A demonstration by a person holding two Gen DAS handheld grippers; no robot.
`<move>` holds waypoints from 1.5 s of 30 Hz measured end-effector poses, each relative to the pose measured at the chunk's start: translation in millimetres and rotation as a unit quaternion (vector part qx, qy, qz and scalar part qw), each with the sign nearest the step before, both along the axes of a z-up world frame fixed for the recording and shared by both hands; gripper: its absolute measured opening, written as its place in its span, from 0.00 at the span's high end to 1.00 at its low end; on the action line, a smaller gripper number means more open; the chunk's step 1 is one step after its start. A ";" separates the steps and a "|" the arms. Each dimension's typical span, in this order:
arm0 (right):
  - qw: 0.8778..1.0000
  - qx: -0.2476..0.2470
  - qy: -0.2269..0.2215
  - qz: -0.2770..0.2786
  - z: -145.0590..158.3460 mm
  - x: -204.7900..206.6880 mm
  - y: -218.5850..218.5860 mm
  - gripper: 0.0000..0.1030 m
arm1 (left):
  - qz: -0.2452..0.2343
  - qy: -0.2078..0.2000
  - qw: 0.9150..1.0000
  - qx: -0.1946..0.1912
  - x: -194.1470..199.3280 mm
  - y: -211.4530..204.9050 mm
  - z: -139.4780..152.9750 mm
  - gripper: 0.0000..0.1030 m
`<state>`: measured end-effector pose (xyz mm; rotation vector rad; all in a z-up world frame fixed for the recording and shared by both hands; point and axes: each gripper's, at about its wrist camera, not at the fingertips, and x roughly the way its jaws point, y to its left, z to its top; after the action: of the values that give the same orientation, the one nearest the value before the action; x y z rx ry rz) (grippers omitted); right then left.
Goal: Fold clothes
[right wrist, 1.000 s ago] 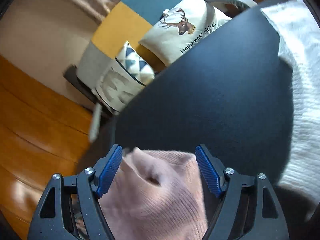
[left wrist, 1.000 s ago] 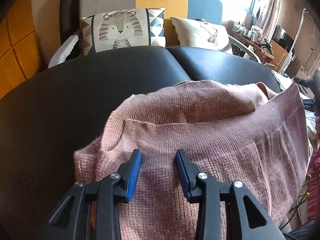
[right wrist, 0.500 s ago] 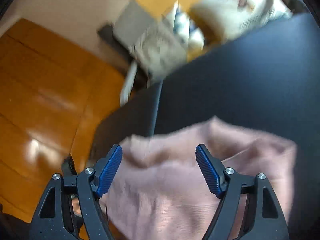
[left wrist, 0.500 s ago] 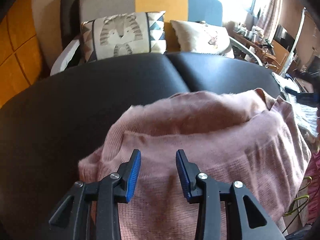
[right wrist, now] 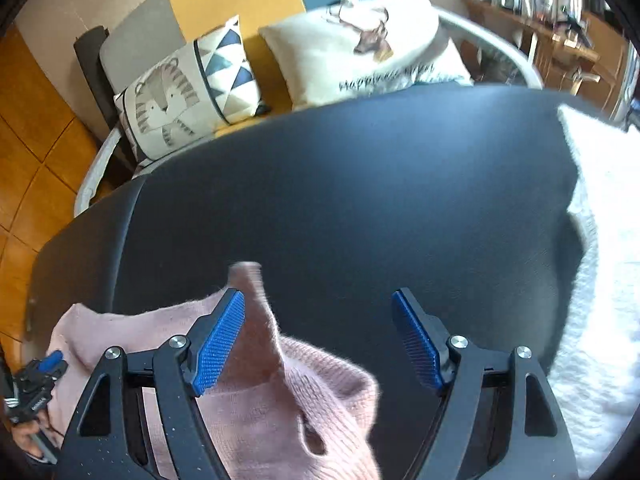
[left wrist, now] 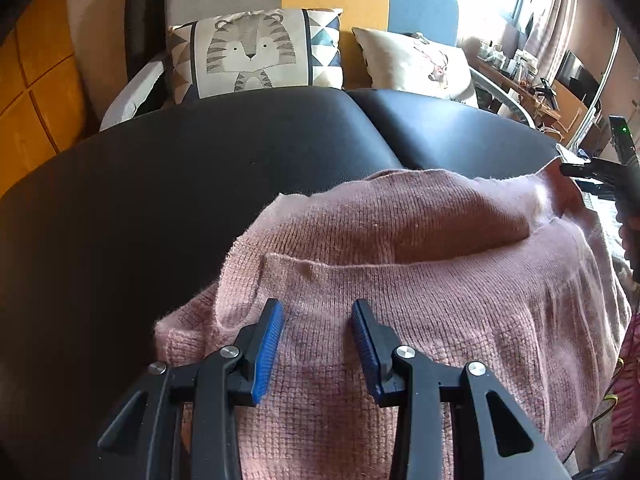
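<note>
A pink knit sweater (left wrist: 400, 280) lies bunched on a black padded surface (left wrist: 200, 180), with its top layer folded over. My left gripper (left wrist: 317, 312) hovers over the sweater's near left part. Its blue pads stand apart and no fabric is pinched between them. My right gripper (right wrist: 318, 300) stands wide open above the bare black surface, and the sweater (right wrist: 260, 400) lies under its left finger with one corner poking up. Nothing is between its pads. One of its black fingers (left wrist: 584, 170) shows at the sweater's far right corner.
A white fluffy cloth (right wrist: 600, 280) covers the right end of the black surface. Behind the surface a sofa holds a tiger cushion (left wrist: 252, 52) and a deer cushion (left wrist: 416, 64). Wooden floor (right wrist: 32, 160) lies off to the left. Cluttered shelves stand at the far right.
The sweater's right side, stretched up a second ago, has slumped onto the surface. The right gripper has rolled and shifted right, so the sweater now sits left of its jaws. The left gripper stayed still.
</note>
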<state>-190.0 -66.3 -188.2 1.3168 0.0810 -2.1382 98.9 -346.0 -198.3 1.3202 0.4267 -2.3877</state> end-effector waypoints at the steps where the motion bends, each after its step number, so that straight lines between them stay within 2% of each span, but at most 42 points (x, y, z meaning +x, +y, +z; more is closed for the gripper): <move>1: 1.000 -0.017 0.004 0.014 4.1 9.0 0.0 0.23 | 0.001 0.000 1.000 -0.001 0.2 -0.2 1.1 0.63; 2: 0.999 -0.032 0.009 0.029 8.2 18.2 0.0 0.23 | 0.005 0.004 1.000 -0.004 1.5 -1.0 5.9 0.63; 5: 0.996 -0.033 0.043 0.075 19.4 49.8 -0.7 0.23 | 0.017 0.029 0.999 -0.006 7.3 -3.5 26.4 0.63; 9: 0.991 0.000 0.082 0.108 16.5 88.6 -9.5 0.23 | 0.005 0.060 0.998 -0.005 4.0 3.2 47.4 0.63; 10: 0.989 0.013 0.094 0.111 12.4 91.1 -14.8 0.23 | -0.006 0.059 0.998 -0.008 -0.7 7.3 46.7 0.63; 14: 0.990 0.053 0.075 0.103 -13.0 74.8 -24.8 0.23 | -0.034 0.035 0.999 -0.019 -24.4 17.1 28.0 0.63; 16: 0.991 0.088 0.054 0.083 -33.0 57.2 -27.8 0.23 | -0.023 0.002 1.000 -0.019 -36.7 10.1 7.6 0.63; 17: 0.992 0.088 0.040 0.078 -42.0 49.7 -27.5 0.22 | -0.013 -0.015 1.000 -0.015 -39.9 4.3 -3.8 0.63; 18: 0.993 0.085 0.030 0.073 -49.6 43.3 -26.7 0.19 | -0.008 -0.006 1.000 -0.008 -38.4 -0.8 -7.9 0.63; 20: 0.994 0.072 0.039 0.073 -50.5 42.5 -23.0 0.17 | -0.001 0.012 1.000 0.007 -34.6 -9.6 -12.2 0.63; 24: 0.994 0.076 0.041 0.067 -43.0 44.8 -22.9 0.17 | 0.002 0.009 1.000 0.011 -29.1 -13.7 -7.7 0.63; 28: 0.997 0.020 0.069 0.036 -5.6 57.9 -14.9 0.17 | 0.026 0.024 0.999 0.008 -10.3 -19.2 9.8 0.63; 31: 0.995 0.002 0.094 0.025 19.1 75.2 -22.3 0.17 | 0.047 0.041 0.998 0.005 6.7 -24.1 28.4 0.63; 34: 0.995 -0.017 0.088 0.055 34.1 96.0 -57.8 0.17 | 0.052 0.058 0.997 0.000 17.1 -25.3 45.6 0.63; 37: 0.990 -0.024 0.104 0.087 44.1 118.8 -97.6 0.17 | 0.043 0.062 0.997 -0.009 23.7 -23.2 54.2 0.63; 40: 0.990 -0.021 0.088 0.106 36.5 137.9 -134.4 0.17 | 0.035 0.053 0.998 -0.009 32.0 -19.0 51.5 0.63; 43: 0.988 0.016 0.087 0.125 18.2 150.2 -169.6 0.17 | 0.035 0.046 0.998 -0.006 41.0 -18.4 43.4 0.63; 45: 0.988 0.047 0.068 0.133 -0.3 154.3 -186.3 0.17 | 0.039 0.045 0.998 0.002 50.1 -19.4 37.4 0.63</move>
<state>-35.7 -252.6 -188.5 1.1376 0.3960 -2.0110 149.0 -365.4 -160.9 1.1785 0.4980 -2.3894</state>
